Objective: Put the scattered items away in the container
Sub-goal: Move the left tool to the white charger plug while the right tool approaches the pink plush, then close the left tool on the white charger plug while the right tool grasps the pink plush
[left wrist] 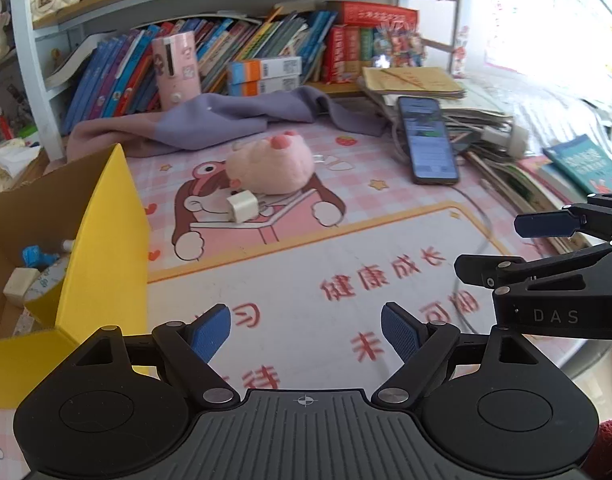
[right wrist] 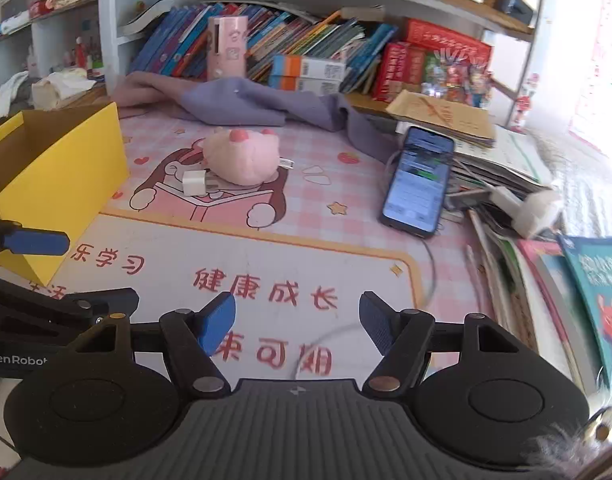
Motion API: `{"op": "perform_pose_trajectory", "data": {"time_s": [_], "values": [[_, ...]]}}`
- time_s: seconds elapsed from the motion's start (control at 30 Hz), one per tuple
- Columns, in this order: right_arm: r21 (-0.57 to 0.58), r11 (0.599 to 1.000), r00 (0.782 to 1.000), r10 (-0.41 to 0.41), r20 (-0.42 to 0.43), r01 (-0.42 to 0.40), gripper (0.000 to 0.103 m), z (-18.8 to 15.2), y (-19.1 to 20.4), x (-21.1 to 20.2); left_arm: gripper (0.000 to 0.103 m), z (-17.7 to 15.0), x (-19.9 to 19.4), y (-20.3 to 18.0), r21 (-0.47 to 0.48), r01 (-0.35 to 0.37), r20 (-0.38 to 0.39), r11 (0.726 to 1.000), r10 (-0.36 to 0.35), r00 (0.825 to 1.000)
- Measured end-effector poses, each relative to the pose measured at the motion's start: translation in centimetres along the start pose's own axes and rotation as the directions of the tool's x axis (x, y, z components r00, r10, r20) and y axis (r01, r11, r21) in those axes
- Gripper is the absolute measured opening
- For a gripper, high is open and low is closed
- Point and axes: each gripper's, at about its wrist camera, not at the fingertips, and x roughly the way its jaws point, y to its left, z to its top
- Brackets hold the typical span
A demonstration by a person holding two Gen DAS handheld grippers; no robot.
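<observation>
Risk ahead: my left gripper [left wrist: 306, 334] and right gripper [right wrist: 297, 322], both spread and empty, could collide side by side. White charger plug [left wrist: 241, 207] touches the pink plush toy [left wrist: 271, 164] at twelve o'clock; yellow cardboard box [left wrist: 101, 240] waits at nine.

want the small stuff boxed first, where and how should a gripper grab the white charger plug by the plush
Probably across the white charger plug cube body, pads on its two flat side faces, coming from the near side and above. Its prongs seem to point toward the pink plush, which touches it behind, so that side is blocked. Both the left gripper and right gripper are open and empty.
</observation>
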Motion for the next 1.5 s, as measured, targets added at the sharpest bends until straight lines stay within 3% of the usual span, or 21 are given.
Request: {"op": "perform_pose_trajectory", "data": {"time_s": [0.4, 0.73, 1.1, 1.27, 1.5], "values": [[0.002, 0.995, 0.995, 0.103, -0.011, -0.103, 0.067, 4.5, -3.4, 6.2, 0.085, 4.0, 4.2, 0.2, -0.025, -0.118, 0.01, 0.993, 0.118, 0.993], [-0.014, 0.981, 0.981, 0.191, -0.008, -0.191, 0.07, 8.6, -4.0, 11.0, 0.084, 6.1, 8.5, 0.8, -0.04, -0.167, -0.001, 0.985, 0.167, 0.986], [-0.047, 0.942, 0.942, 0.33, -0.066, -0.333, 0.083, 14.4, -2.2, 18.3, 0.082, 7.8, 12.5, 2.4, -0.068, -0.221, -0.04, 0.973, 0.219, 0.975], [-0.06, 0.932, 0.93, 0.349, -0.119, -0.357, 0.09, 16.0, -1.3, 21.8, 0.081, 8.2, 13.6, 2.8, -0.071, -0.227, -0.057, 0.971, 0.223, 0.973], [-0.041, 0.912, 0.904, 0.397, -0.159, -0.407, 0.088, 16.9, -1.0, 24.8, 0.075, 8.8, 15.3, 2.9, -0.046, -0.233, -0.066, 0.971, 0.23, 0.971]]}}
